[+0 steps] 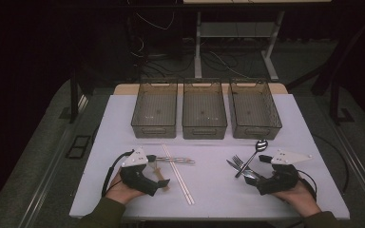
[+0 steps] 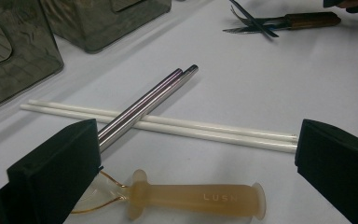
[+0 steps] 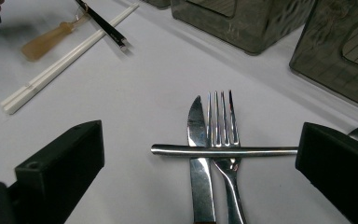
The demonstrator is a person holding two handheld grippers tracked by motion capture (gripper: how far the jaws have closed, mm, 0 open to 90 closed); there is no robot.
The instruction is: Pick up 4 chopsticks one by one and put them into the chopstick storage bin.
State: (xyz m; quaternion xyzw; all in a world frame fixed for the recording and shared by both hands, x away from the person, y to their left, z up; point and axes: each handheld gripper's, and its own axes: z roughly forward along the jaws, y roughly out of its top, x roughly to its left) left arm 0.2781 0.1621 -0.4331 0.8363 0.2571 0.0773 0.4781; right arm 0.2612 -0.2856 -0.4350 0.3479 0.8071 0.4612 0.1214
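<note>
The metal chopsticks [image 2: 144,105] lie across the white chopsticks [image 2: 168,126] on the white table [image 1: 209,190], with a yellowish handle [image 2: 196,200] just beside them. My left gripper [image 1: 164,183] rests near them, jaws wide apart, holding nothing. My right gripper [image 1: 252,179] is wide apart too, by the knife [image 3: 199,158], fork [image 3: 223,140] and spoon [image 1: 254,154].

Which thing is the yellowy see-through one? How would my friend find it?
Look at the white table, near side, by the left gripper. Between its open jaws lies an amber handle with a wire loop. Its neighbours, white chopsticks and metal chopsticks, are thin, straight sticks.
</note>
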